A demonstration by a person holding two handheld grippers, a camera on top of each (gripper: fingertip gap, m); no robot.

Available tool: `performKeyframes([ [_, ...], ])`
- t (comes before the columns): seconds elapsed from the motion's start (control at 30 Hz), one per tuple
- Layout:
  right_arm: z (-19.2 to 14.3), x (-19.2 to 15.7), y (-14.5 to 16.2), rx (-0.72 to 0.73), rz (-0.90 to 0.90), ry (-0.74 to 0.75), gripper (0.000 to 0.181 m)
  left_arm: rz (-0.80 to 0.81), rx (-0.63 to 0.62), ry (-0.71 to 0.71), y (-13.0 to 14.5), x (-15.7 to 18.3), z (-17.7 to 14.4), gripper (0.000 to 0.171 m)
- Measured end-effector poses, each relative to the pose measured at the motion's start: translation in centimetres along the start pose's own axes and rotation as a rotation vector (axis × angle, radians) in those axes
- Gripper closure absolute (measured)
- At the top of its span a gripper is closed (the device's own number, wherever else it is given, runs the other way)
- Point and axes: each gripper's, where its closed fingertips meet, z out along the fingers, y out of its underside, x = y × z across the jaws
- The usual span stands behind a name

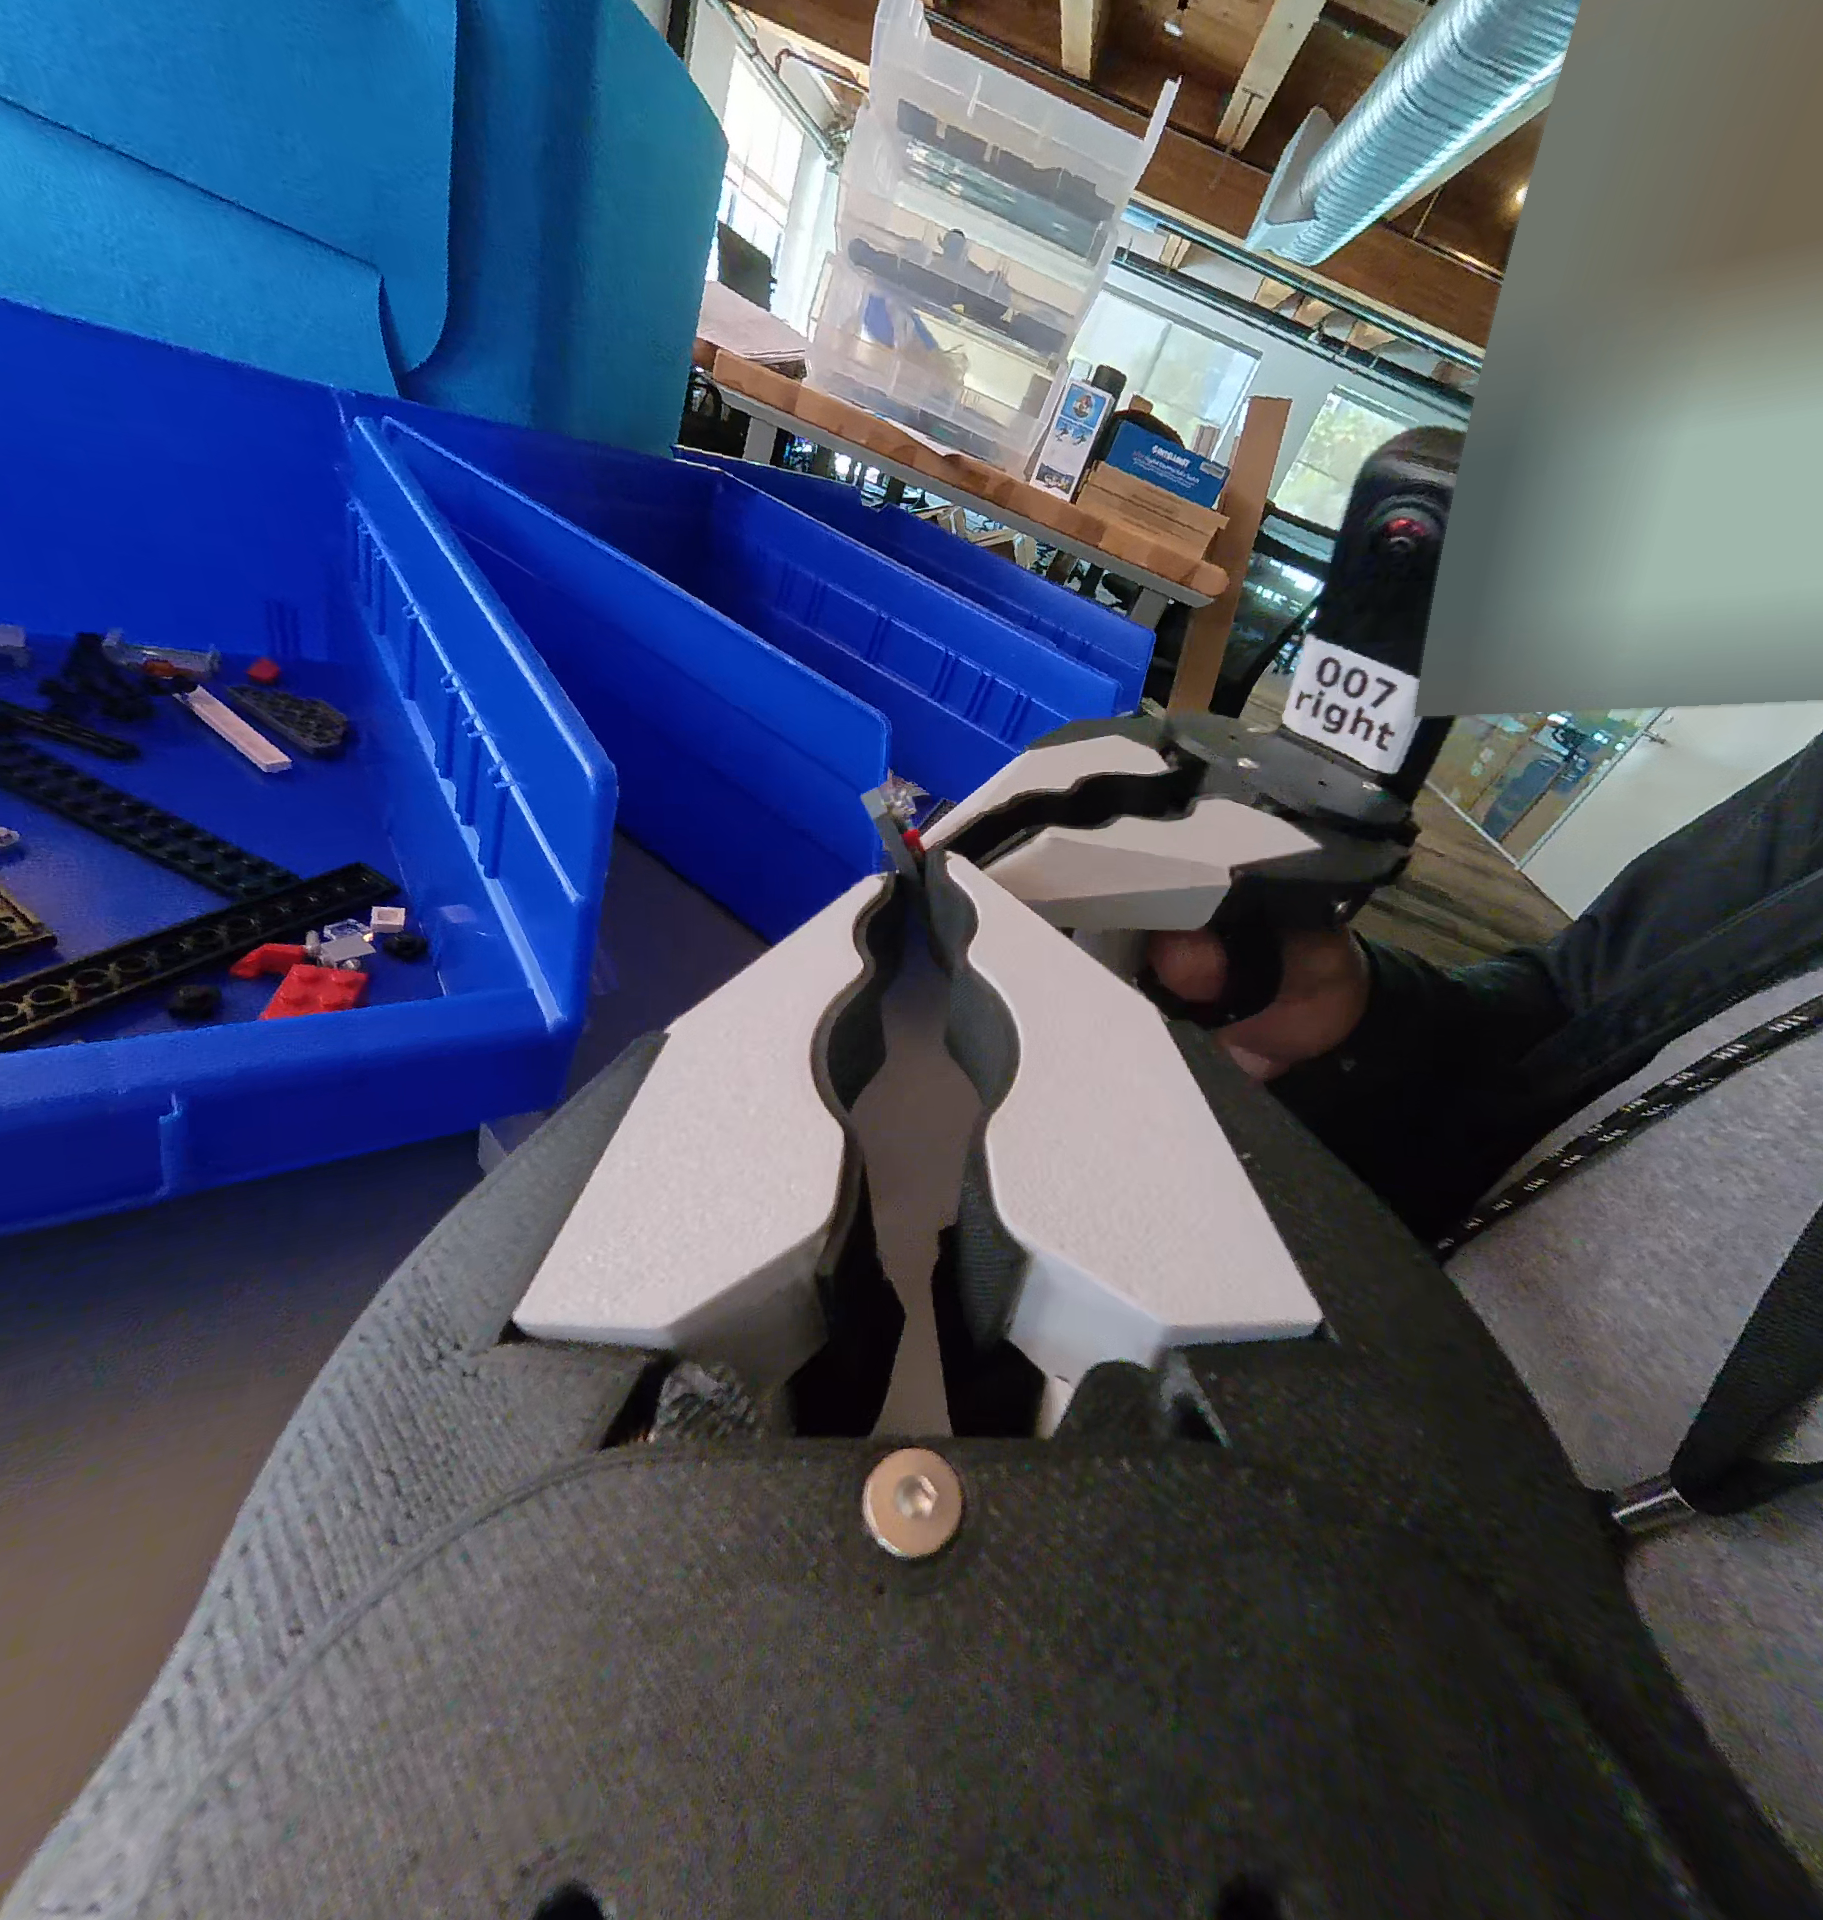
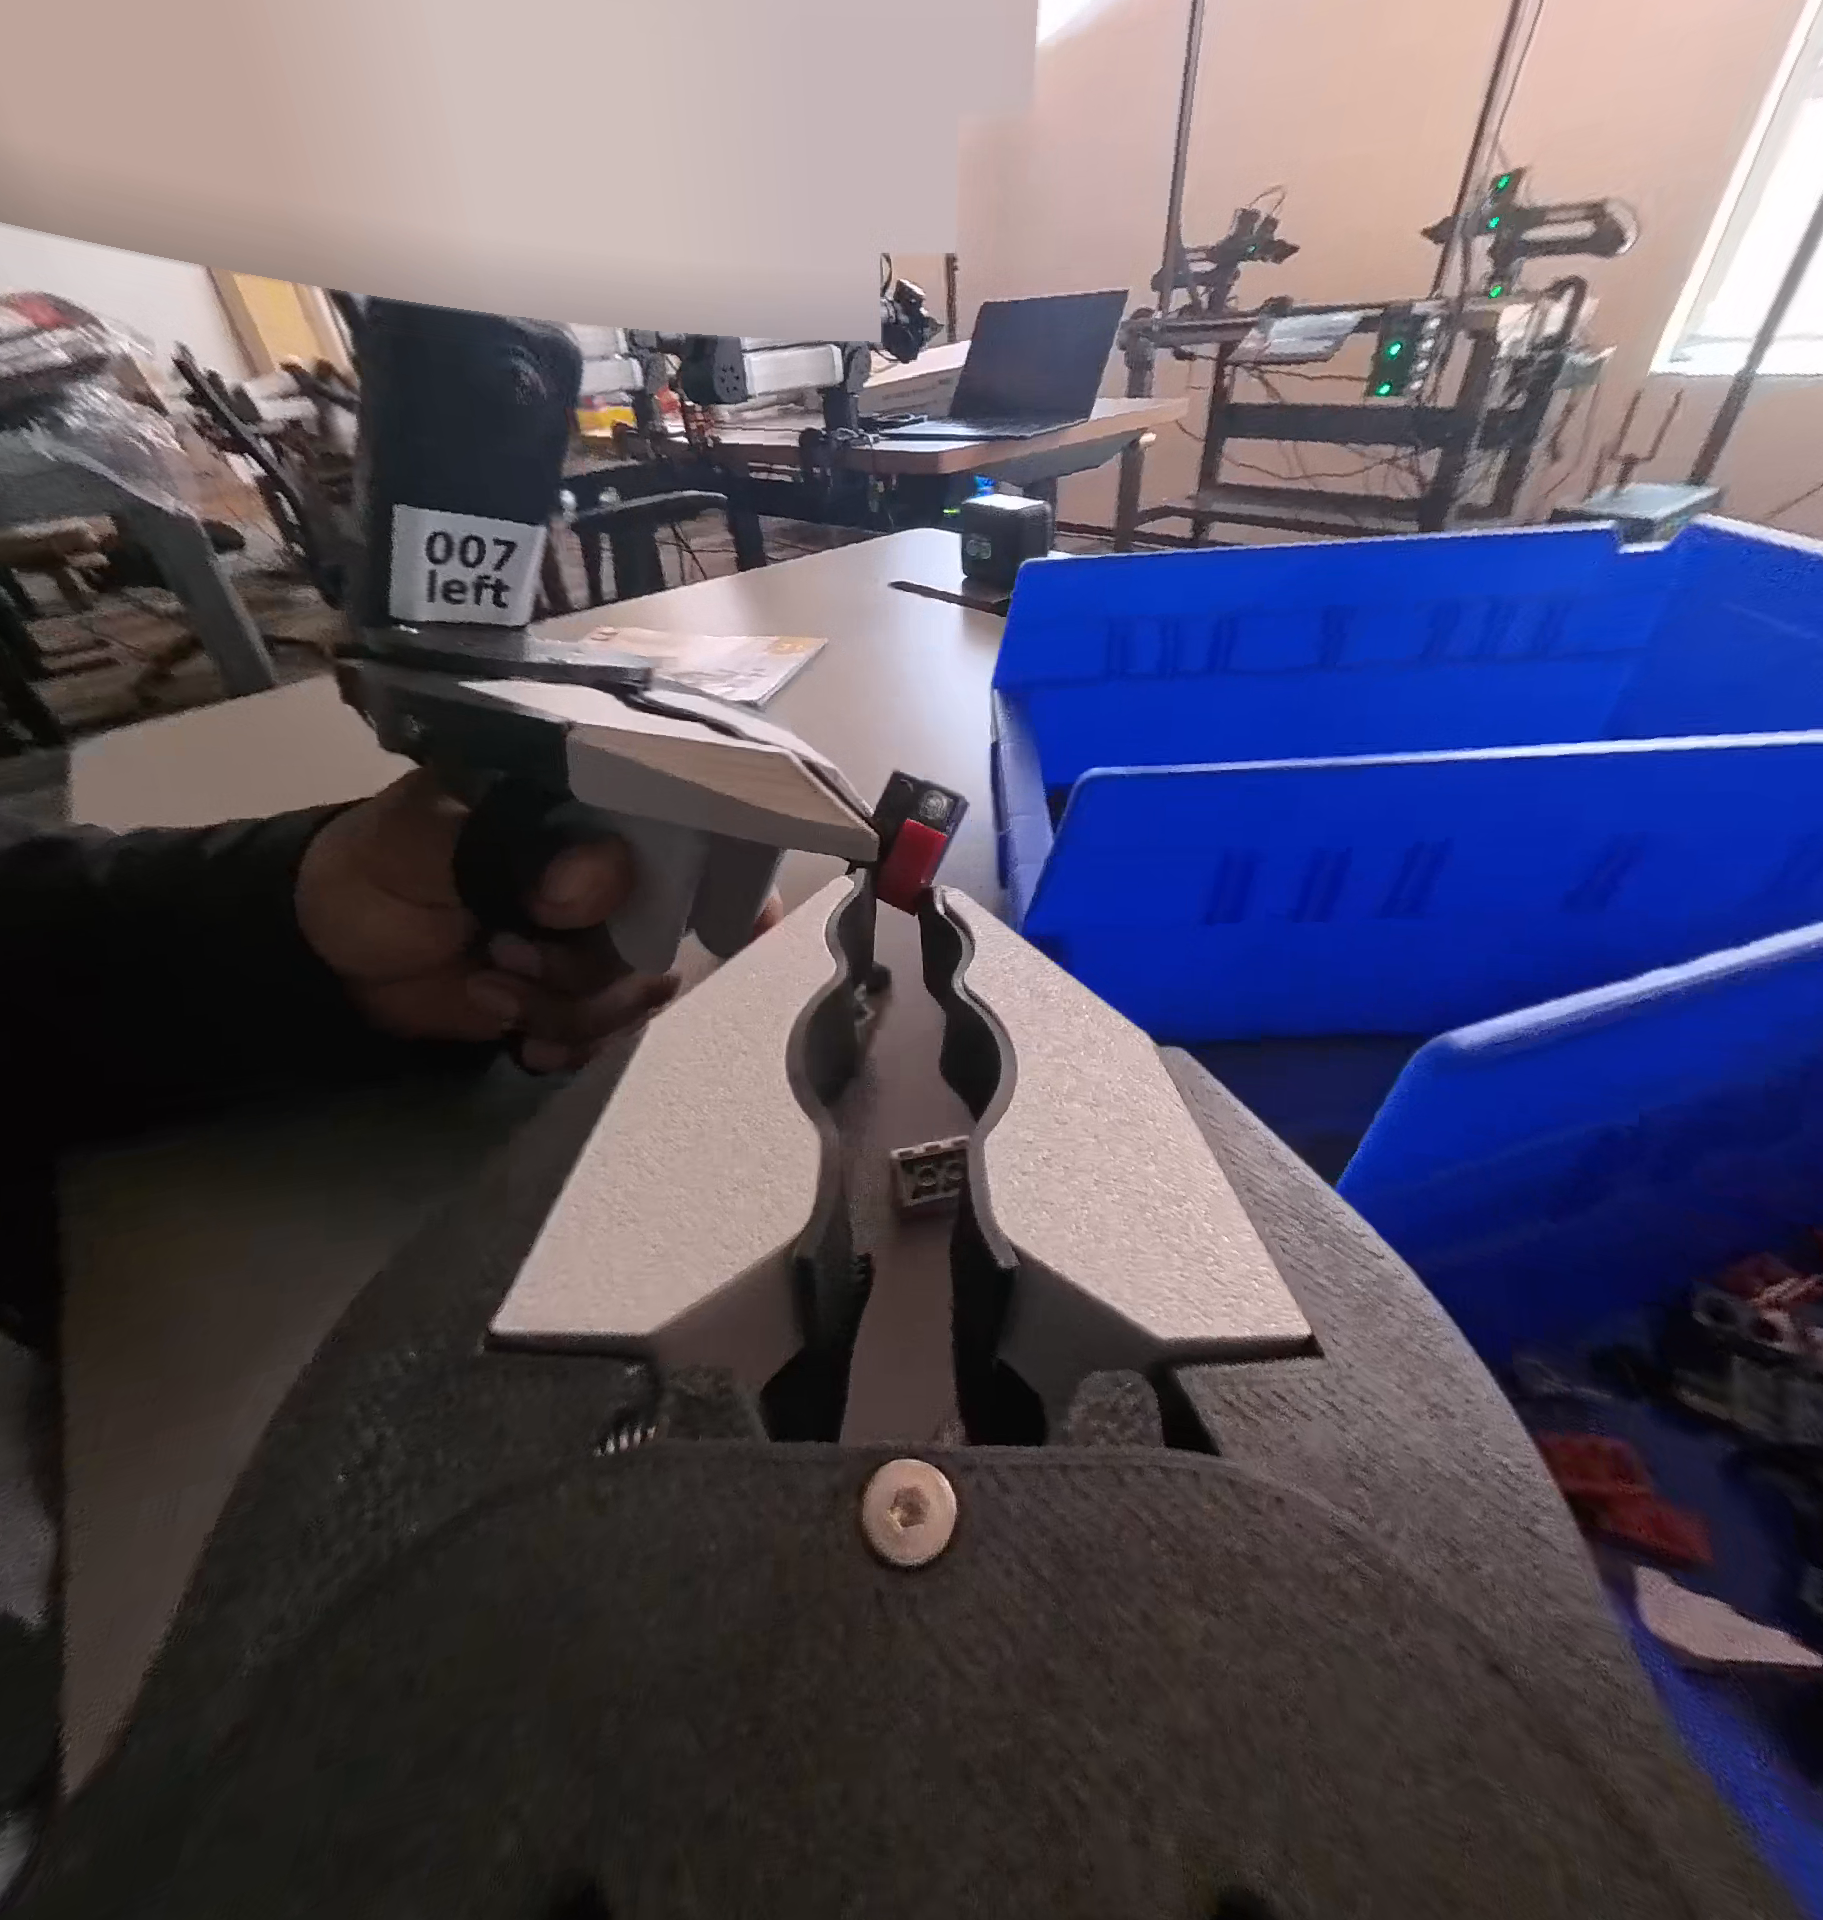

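Blue bins [image 2: 1406, 862] stand on the grey desk [image 2: 865, 665], the nearest one [image 1: 471, 1039] scattered with black, red and grey bricks. Just beside them the left gripper [image 2: 871, 831] has its jaws clamped on a small red-and-black brick assembly [image 2: 912, 836]. The right gripper [image 2: 891, 904] meets that assembly with its jaws slightly apart, above a loose grey brick [image 2: 930, 1176] on the desk.

We saw bright blue bins [image 1: 491, 727] on a grey table [image 2: 886, 665], the near one strewn with black, red and white bricks [image 1: 299, 987]. Each gripper had pale grey fingers [image 1: 720, 1122] with dark wavy pads on a black ribbed body. A red and black brick piece [image 2: 912, 831] sat between the tips, and a small grey brick [image 2: 930, 1177] lay below.
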Motion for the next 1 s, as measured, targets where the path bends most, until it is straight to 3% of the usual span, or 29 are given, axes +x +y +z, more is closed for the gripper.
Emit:
performKeyframes([
  [0.53, 0.01, 0.11, 0.34, 0.026, 0.443, -0.19, 0.173, -0.02, -0.005, 0.009, 0.27, -0.13, 0.08, 0.167],
  [0.87, 0.02, 0.24, 0.42, 0.025, 0.539, -0.222, 0.173, -0.051, -0.012, 0.015, 0.38, -0.21, 0.13, 0.167],
  [1.0, 0.16, 0.41, 0.71, 0.011, 0.406, -0.155, 0.173, -0.147, -0.021, 0.043, 0.65, -0.46, 0.17, 0.167],
])
